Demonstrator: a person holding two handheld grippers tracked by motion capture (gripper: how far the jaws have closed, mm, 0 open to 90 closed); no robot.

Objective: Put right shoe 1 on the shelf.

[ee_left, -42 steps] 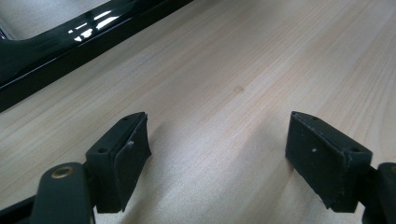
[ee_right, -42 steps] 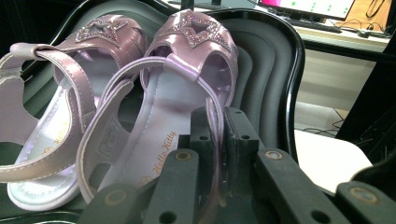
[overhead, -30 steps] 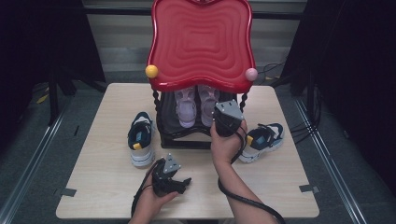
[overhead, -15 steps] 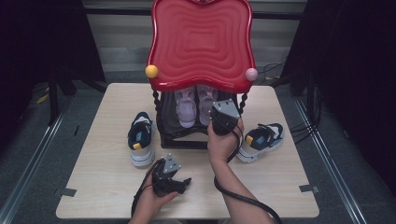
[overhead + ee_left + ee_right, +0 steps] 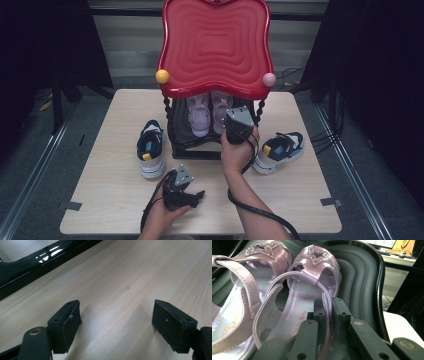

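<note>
Two lilac sandals with glittery stars lie side by side on the black lower shelf [image 5: 362,277] of a red-topped stand [image 5: 215,45]. My right gripper [image 5: 329,306] is shut on the thin ankle strap [image 5: 325,293] of the right sandal [image 5: 312,270], with the left sandal [image 5: 262,255] beside it. From above, the right gripper [image 5: 231,116] reaches under the red top to the right sandal [image 5: 218,106]. My left gripper [image 5: 198,195] rests low over the table's front with its jaws open, and there is nothing but bare wood between its pads [image 5: 67,325].
A dark blue and white sneaker [image 5: 150,147] sits on the wooden table [image 5: 115,190] left of the stand. A second sneaker [image 5: 280,150] lies to its right. The stand's black base bar [image 5: 30,265] runs just beyond the left gripper. A cable trails from the right hand.
The right gripper has edged slightly left at the shelf, still closed on the strap. The left gripper has stayed put.
</note>
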